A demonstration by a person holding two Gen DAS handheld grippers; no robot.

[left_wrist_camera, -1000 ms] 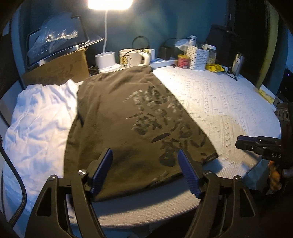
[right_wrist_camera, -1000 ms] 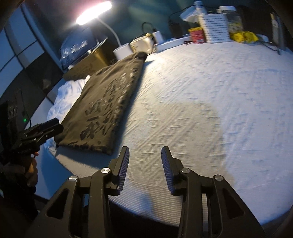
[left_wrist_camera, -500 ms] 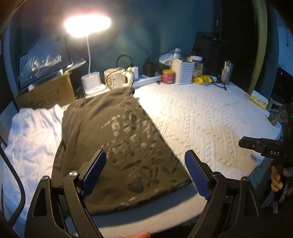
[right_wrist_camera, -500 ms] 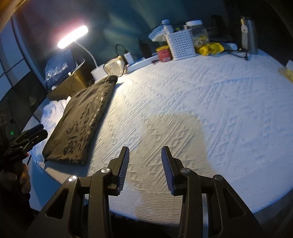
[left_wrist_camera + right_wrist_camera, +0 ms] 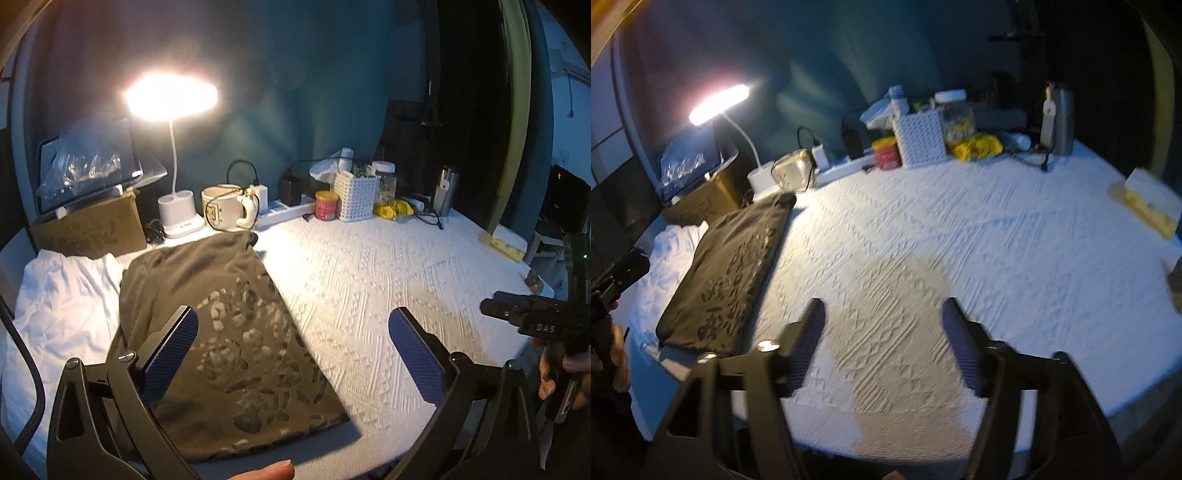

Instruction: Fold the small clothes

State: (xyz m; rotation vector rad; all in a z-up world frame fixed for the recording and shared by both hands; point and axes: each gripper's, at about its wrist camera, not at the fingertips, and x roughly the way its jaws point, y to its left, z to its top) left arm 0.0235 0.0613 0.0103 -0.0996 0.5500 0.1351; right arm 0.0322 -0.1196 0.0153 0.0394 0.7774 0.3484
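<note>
Your left gripper and right gripper have just been opening; both pairs of fingers gape wide, holding nothing. One folded dark shirt lies on the bench, beside one white garment.

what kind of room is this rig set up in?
Probably a bedroom or home workspace, not a lab: a table under a white textured cloth, a lit white desk lamp, a cream ceramic mug and a folded dark olive printed shirt.
</note>
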